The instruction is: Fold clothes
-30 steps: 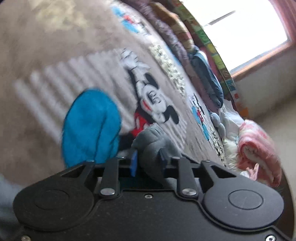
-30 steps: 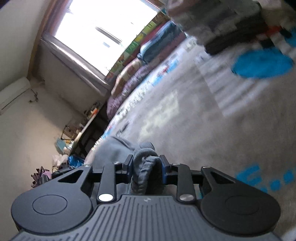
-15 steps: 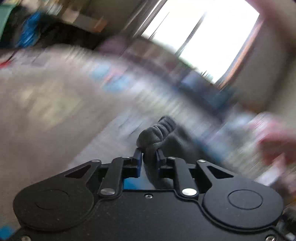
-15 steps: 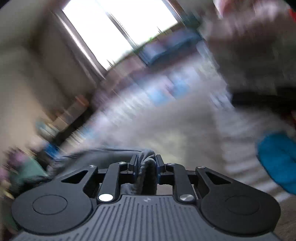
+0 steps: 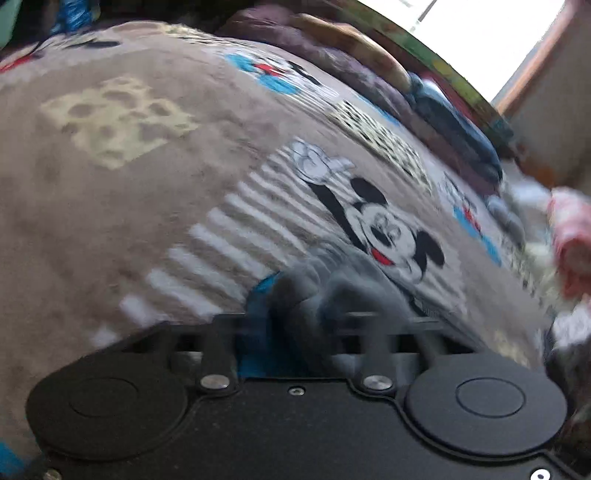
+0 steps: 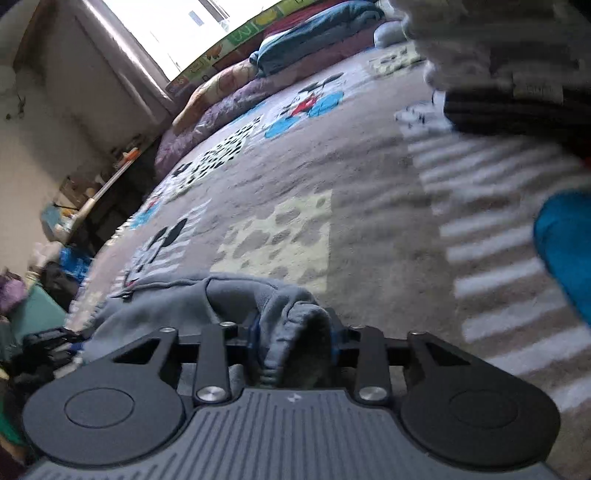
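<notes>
A grey garment (image 6: 207, 306) is pinched at two places above a cartoon-mouse blanket (image 6: 369, 177) that covers the bed; the right hand-held gripper (image 6: 295, 332) is clenched on a bunched fold of the fabric, the rest of the cloth trailing away to its left and draping down onto the blanket's near edge; in the left wrist view, which is blurred, the left hand-held gripper (image 5: 314, 317) grasps another grey bunch of the garment (image 5: 332, 291), its fingers pressed to either side of the wad, with a blue patch of the blanket print showing just behind it. Beyond the garment, the blanket (image 5: 129, 184) spreads with pale stripes, a yellow spotted square (image 6: 280, 236) and a printed mouse face (image 5: 388, 229); at the blanket's far edge lies a row of rolled bedding (image 6: 258, 88) in purple, floral and blue, and past that a bright window (image 6: 173, 33). A stack of folded clothes (image 6: 509, 81), dark at the bottom and pale above, sits on the blanket at the far right of the right wrist view, partly covering the stripes; a pink-and-white bundle (image 5: 569, 236) lies off the blanket's right side in the left wrist view; a cluttered shelf (image 6: 92, 192) stands against the wall beyond the blanket's left edge.
</notes>
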Demonstrator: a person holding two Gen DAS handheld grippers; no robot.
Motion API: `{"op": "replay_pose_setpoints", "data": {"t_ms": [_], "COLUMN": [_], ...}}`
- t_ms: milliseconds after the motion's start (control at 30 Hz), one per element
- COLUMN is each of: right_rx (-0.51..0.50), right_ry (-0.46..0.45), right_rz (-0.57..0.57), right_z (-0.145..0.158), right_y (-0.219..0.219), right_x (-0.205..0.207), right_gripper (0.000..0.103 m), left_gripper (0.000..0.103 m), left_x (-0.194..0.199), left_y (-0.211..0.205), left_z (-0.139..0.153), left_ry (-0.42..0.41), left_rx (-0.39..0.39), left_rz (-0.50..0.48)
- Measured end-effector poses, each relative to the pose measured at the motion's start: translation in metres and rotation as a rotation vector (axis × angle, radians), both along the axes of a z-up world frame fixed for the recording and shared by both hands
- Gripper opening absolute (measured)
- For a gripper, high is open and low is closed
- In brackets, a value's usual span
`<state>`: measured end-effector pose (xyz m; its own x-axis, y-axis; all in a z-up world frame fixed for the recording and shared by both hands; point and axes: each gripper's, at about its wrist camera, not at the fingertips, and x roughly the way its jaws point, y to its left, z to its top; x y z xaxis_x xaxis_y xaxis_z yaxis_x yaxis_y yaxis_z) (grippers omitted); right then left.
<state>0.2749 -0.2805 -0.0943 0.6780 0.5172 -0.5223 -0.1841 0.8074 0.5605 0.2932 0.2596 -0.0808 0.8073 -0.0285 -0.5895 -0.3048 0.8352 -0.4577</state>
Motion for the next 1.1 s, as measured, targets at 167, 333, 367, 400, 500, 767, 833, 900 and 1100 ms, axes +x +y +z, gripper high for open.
{"op": "replay_pose_setpoints", "data": {"t_ms": [167,333,367,400,500,767,833,900,1100], "right_rx": [-0.080,-0.184,-0.221,-0.259,-0.378,-0.609,-0.592,-0.542,-0.474], "right_ry": [-0.024,-0.027,-0.068,-0.109,-0.233,-0.039,-0.043,-0.093,-0.244], "right_rz": [-0.014,-0.044,-0.046,-0.046,-0.014,0.315,0.291,0.265,0.254], "right_z": [0.008,0.008,0.016,0.024,0.046,0.013,0.022,0.037,0.066], "right_y": [0.010,0.016,0.020,0.024,0.046,0.128,0.124,0.113,0.085], "right_x": [0.001,0.000,-0.009,-0.017,-0.039,-0.018,-0.024,-0.040,-0.110], "right_gripper": [0.034,0.063,0.063,0.063,0.058,0.058,0.058,0.058,0.058], "left_gripper": [0.019,0.044,0.045,0.045,0.045,0.058,0.058,0.058,0.058], "left_x": [-0.002,-0.002,-0.007,-0.011,-0.015,0.003,-0.009,-0.021,-0.059], "left_y": [-0.008,-0.010,-0.014,-0.018,-0.037,-0.095,-0.092,-0.089,-0.078], "left_z": [0.004,0.008,0.016,0.022,0.029,-0.008,-0.001,0.005,0.023], "left_ry": [-0.041,0.017,-0.004,-0.024,-0.067,0.091,0.047,0.004,-0.123], "left_rx": [0.079,0.147,0.190,0.231,0.239,0.282,0.290,0.298,0.310], "left_rz": [0.040,0.059,0.060,0.060,-0.072,-0.409,-0.392,-0.374,-0.317]}}
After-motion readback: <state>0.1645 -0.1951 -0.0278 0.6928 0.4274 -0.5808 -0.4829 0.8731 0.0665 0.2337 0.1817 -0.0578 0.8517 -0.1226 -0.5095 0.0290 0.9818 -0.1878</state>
